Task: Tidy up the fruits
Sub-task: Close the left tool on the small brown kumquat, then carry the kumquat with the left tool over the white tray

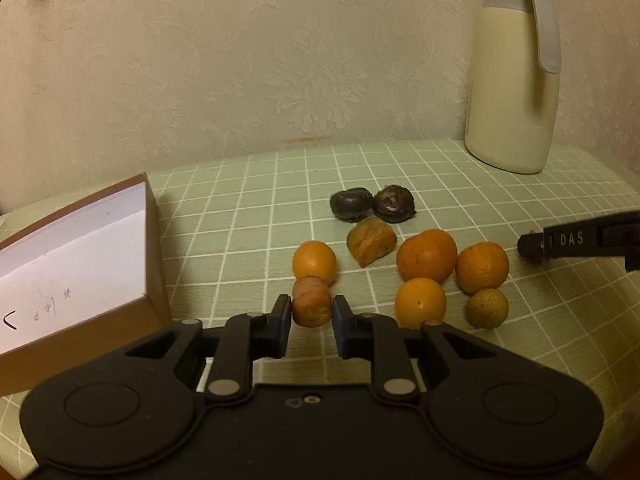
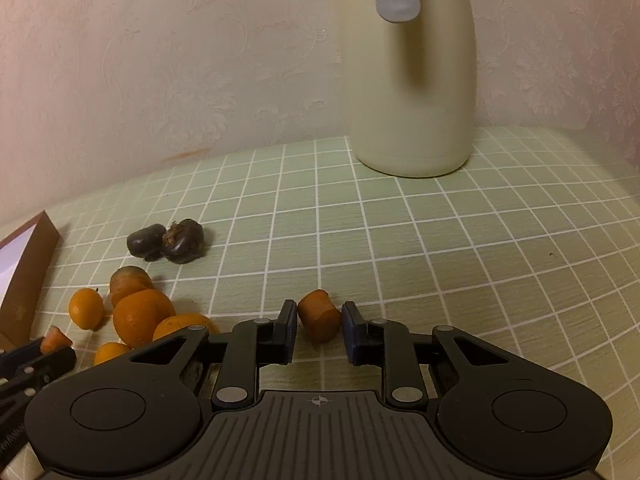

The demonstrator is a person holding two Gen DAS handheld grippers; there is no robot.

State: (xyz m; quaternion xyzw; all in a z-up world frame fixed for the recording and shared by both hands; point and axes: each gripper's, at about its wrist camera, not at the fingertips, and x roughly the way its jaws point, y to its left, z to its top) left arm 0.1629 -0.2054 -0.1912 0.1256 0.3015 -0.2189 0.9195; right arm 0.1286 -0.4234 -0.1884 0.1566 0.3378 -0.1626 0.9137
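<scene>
Two grips set: left gripper [image 1: 311, 312] clamps stubby orange carrot chunk [image 1: 311, 301] beside open brown cardboard box [image 1: 152, 240]; right gripper [image 2: 319, 322] pinches second carrot stub [image 2: 320, 314] on green checked tablecloth [image 2: 440, 240]. Grasp step done, likely. Next: lift, carry toward box, clear of round orange fruits [image 1: 426, 255].

Left claw [image 1: 311, 314] clamped on a carrot chunk [image 1: 311, 301], oranges [image 1: 427, 255] beside — open box [image 1: 76, 264] left

Green white-checked tablecloth [image 1: 260, 208], cream jug [image 1: 512, 92], orange fruits [image 1: 427, 255].
</scene>
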